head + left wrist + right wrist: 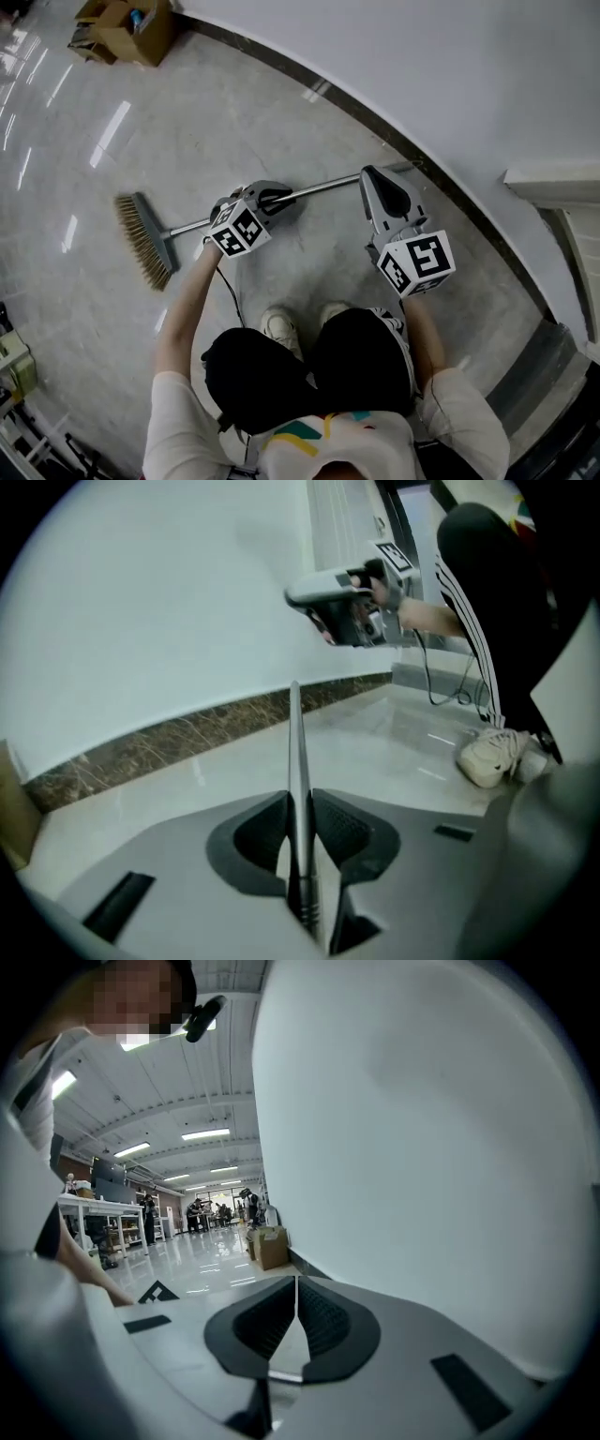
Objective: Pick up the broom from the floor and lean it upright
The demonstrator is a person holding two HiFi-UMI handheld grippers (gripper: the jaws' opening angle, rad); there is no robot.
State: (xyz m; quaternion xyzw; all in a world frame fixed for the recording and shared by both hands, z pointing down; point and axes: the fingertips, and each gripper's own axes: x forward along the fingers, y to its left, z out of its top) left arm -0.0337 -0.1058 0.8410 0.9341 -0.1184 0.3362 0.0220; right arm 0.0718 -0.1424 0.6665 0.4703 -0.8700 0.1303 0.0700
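The broom lies on the pale floor in the head view, its straw brush head (145,239) at the left and its metal handle (323,187) running right toward the wall. My left gripper (275,197) is shut on the handle about midway along. In the left gripper view the handle (296,733) runs straight out between the pads (342,832), which press on it from both sides. My right gripper (372,176) hangs over the handle's far end. Its jaws (296,1312) are shut with nothing between them, and it faces along the white wall. The left gripper view also catches it (314,597) in the air.
A dark baseboard (375,122) runs along the white wall just beyond the broom. A cardboard box (131,28) stands by the wall at the upper left. The person's white shoes (281,328) are close behind the handle. A white ledge (553,183) juts out at the right.
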